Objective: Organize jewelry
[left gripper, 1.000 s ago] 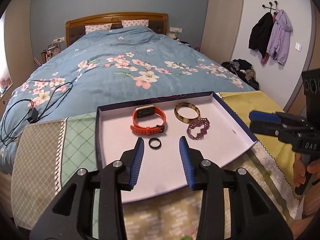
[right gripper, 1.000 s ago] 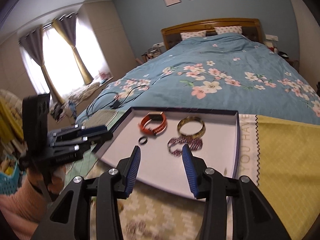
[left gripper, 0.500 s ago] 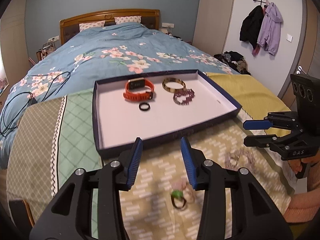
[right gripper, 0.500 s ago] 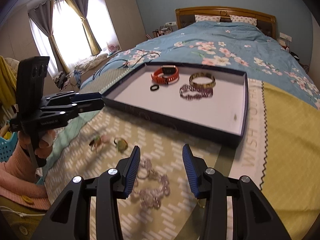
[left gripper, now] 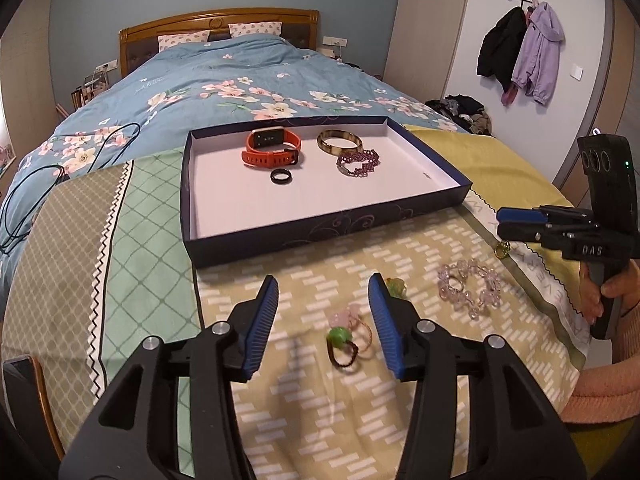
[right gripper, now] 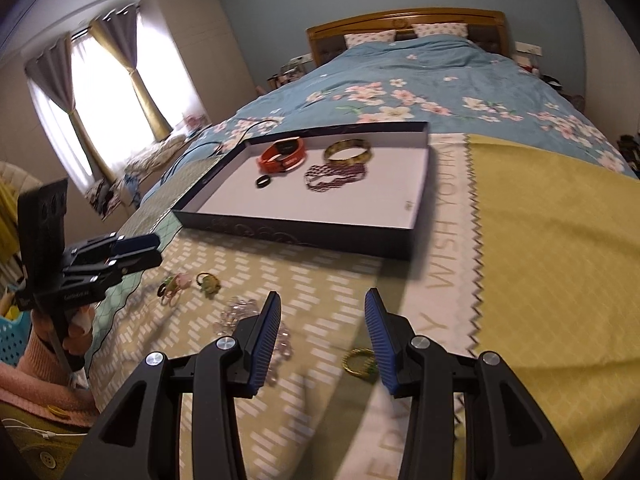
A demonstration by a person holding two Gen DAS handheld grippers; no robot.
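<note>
The tray [left gripper: 192, 196] holds an orange watch [left gripper: 271, 148], two bracelets and a black ring [left gripper: 281, 176]. Both the left gripper [left gripper: 323, 304] and right gripper [right gripper: 322, 312], gaping and empty, have pulled back nearer, over loose rings [left gripper: 342, 338] on the cloth

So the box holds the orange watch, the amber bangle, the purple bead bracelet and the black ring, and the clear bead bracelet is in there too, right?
Not quite. The clear bead bracelet lies outside the box, on the cloth in front of it, as the left wrist view shows. The orange watch, amber bangle, purple bead bracelet and black ring are in the box.
</note>
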